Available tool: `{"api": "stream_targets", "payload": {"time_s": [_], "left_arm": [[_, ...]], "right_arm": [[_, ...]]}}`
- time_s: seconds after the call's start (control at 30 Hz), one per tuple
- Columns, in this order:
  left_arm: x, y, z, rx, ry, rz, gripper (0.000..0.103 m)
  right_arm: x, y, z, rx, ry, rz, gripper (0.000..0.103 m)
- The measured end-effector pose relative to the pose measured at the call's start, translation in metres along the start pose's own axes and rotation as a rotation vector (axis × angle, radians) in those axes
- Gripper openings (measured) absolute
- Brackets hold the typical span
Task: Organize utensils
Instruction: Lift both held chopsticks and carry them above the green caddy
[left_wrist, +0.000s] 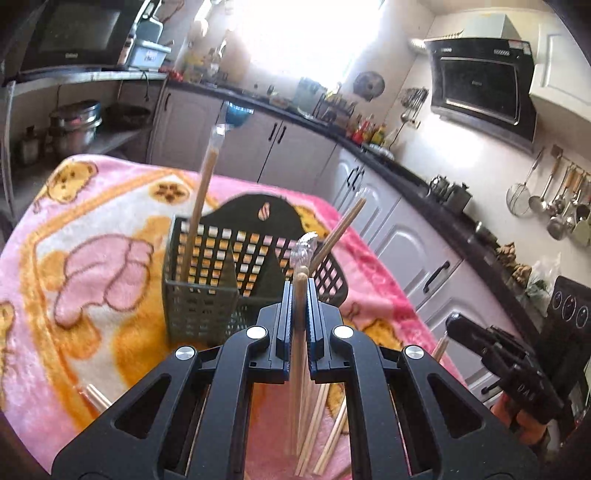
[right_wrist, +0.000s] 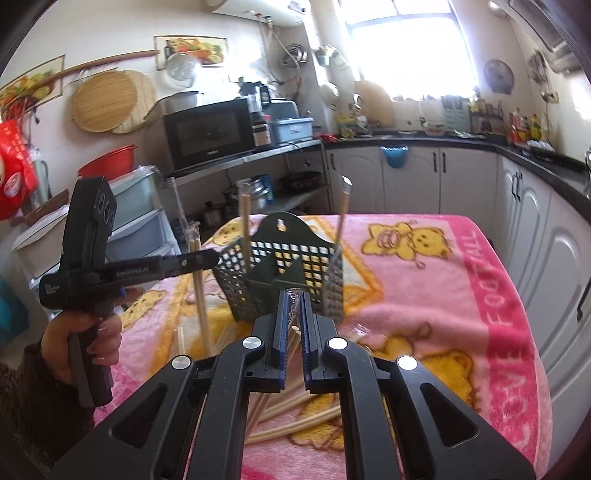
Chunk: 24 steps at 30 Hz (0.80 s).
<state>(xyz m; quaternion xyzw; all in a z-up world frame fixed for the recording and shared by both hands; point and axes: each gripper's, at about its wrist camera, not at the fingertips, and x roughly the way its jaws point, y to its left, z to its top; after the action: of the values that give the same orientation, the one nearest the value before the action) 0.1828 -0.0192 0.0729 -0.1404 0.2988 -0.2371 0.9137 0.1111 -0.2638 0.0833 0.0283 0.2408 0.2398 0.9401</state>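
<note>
A dark green lattice utensil caddy (left_wrist: 207, 291) stands on the pink blanket; it also shows in the right wrist view (right_wrist: 280, 273). One wrapped chopstick pair (left_wrist: 201, 199) stands in its left compartment, another (left_wrist: 338, 229) leans in the right one. My left gripper (left_wrist: 300, 295) is shut on an upright wrapped chopstick pair (left_wrist: 298, 369), just in front of the caddy. My right gripper (right_wrist: 293, 299) is shut on a plastic-wrapped chopstick pair (right_wrist: 294, 328), near the caddy's front. The left gripper (right_wrist: 207, 260) shows in the right wrist view, holding its pair (right_wrist: 201, 295) upright left of the caddy.
Several loose chopsticks (right_wrist: 291, 413) lie on the pink blanket (right_wrist: 424, 295) below the grippers. Kitchen cabinets (right_wrist: 535, 229) and a dark counter run along the right and back. A shelf with a microwave (right_wrist: 208, 129) is at the back left.
</note>
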Motion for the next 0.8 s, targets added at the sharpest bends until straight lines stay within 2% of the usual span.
{"api": "stream_targets", "payload": {"time_s": [0.8], "left_arm": [[-0.065, 0.006, 0.041, -0.007, -0.202, -0.002, 0.003]], "right_arm": [[-0.006, 0.051, 0.042, -0.14, -0.097, 0.084, 0.005]]}}
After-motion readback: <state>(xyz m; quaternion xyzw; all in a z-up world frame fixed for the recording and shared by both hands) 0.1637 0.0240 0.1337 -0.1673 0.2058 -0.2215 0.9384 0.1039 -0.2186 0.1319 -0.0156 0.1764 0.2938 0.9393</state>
